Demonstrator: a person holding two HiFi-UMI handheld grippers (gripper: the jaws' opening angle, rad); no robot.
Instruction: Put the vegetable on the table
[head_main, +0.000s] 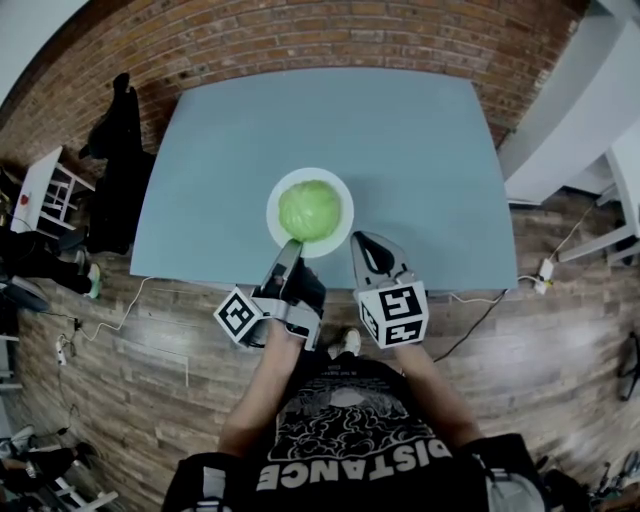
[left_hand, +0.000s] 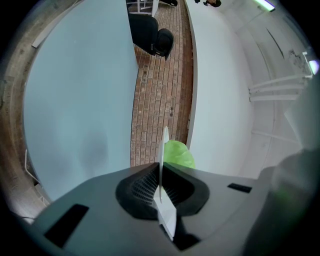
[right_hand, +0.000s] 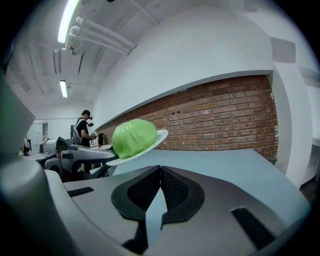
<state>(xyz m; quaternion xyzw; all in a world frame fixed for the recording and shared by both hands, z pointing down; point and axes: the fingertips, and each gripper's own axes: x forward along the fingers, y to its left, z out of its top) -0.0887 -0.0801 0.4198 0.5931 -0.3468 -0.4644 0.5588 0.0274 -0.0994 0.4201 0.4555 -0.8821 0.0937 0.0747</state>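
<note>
Blue-grey and bare, the table (head_main: 420, 150) spreads wide behind and to both sides of a white plate (head_main: 340, 190) that sits over its near edge, a round green cabbage (head_main: 310, 210) resting in the middle of the plate. The far and side edges of the table lie well apart from the plate; a brick wall (head_main: 330, 35) runs just past the far edge, and wood floor (head_main: 150, 340) borders the near edge.

The left gripper (head_main: 290, 255) reaches the plate's near rim. The right gripper (head_main: 368, 245) sits just beside the plate on the right, not touching it.

The left gripper view alone shows the grip. The plate (left_hand: 164, 145) stands edge-on, clamped between the jaws of the left gripper (left_hand: 161, 185), and the cabbage (left_hand: 177, 155) bulges on the plate's right face.

The right gripper view shows the right gripper (right_hand: 160, 175) with its jaws together and nothing between them. It also gives a side profile that the head view lacks. There the plate (right_hand: 157, 137) tilts, its right rim higher, and looks raised off the table with the cabbage (right_hand: 132, 137) on top. The left gripper (right_hand: 80, 156) holds its low end, and a person (right_hand: 84, 127) stands far behind.
</note>
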